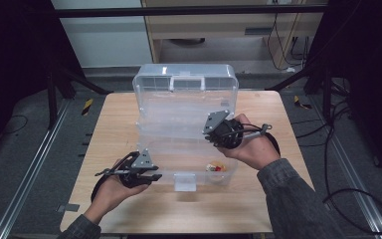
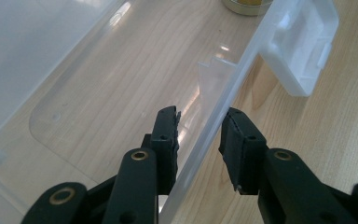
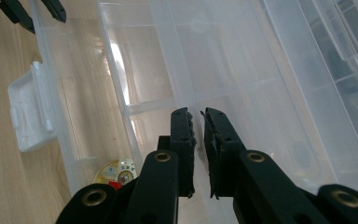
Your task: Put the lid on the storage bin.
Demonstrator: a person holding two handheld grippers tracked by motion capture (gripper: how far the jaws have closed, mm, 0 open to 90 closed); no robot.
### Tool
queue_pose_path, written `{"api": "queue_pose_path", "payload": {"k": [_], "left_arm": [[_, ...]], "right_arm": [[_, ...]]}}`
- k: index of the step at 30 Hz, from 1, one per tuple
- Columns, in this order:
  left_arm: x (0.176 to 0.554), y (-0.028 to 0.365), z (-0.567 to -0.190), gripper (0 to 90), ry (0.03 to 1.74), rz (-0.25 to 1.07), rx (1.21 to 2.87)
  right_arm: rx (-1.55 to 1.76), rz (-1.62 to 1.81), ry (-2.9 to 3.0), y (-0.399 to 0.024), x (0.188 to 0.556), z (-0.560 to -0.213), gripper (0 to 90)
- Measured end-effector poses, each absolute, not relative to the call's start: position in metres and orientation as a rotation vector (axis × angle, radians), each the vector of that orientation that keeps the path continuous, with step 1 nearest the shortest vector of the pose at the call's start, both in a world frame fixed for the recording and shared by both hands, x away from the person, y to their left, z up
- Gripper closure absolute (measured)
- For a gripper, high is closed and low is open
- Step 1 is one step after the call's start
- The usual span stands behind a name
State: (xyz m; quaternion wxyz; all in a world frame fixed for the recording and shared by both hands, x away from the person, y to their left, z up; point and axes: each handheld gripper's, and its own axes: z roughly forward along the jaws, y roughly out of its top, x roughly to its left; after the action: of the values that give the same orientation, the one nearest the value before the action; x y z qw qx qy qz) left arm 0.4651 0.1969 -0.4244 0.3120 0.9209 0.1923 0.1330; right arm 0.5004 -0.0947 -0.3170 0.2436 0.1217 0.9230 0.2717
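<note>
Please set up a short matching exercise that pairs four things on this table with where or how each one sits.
Things:
1. left tool
2. right tool
3. small round yellow tin
4. white plastic latch tab

Places or states:
A. lying on the floor of the clear plastic storage box, near its front right corner
B. jaws astride the box's front wall, one inside and one outside
C. hanging on the outside of the front wall, over the wooden table
D. jaws closed on a thin clear wall of the box's inner tray

Pairs: 1-B, 2-D, 3-A, 4-C
</note>
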Motion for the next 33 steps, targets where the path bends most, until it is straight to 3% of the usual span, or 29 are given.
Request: {"api": "queue_pose_path", "payload": {"k": [33], "left_arm": [[0.4624, 0.1977, -0.4248, 64.7, 0.513, 0.378, 2.403]], "right_arm": [[0.325, 0.756, 2.535, -0.0963, 0.4903, -0.3238, 82.1]]}}
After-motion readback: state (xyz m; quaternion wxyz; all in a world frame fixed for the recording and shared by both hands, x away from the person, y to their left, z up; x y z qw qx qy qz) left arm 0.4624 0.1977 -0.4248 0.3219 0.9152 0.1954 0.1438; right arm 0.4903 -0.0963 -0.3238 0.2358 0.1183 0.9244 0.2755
